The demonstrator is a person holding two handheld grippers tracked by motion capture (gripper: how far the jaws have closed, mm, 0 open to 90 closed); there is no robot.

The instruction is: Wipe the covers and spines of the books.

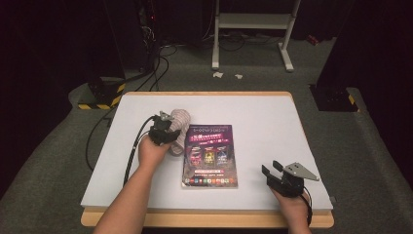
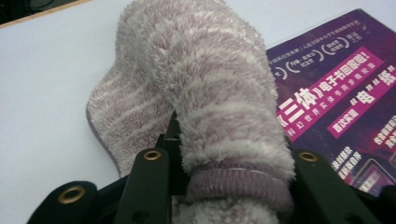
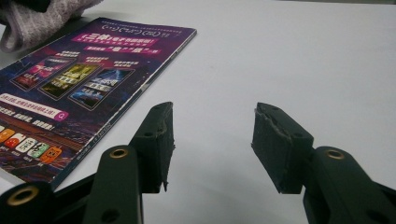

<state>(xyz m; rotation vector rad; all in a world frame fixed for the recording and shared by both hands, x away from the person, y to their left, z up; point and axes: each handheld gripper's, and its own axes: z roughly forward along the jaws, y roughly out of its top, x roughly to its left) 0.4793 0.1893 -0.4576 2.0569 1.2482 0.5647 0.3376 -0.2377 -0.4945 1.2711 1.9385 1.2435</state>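
High view: the left tongs (image 1: 168,127) are clamped on a fluffy striped sock (image 1: 179,127) at the book's (image 1: 210,156) left edge. It looks soft, light and floppy, best pinched near its cuff. The right tongs (image 1: 271,170) rest open and empty on the desk (image 1: 272,122).

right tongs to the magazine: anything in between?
Nothing visible. The right tongs, jaws apart and holding nothing, face bare white tabletop; the purple glossy magazine lies flat beside them. The fluffy lilac towel sits in the left tongs, at the magazine's far side.
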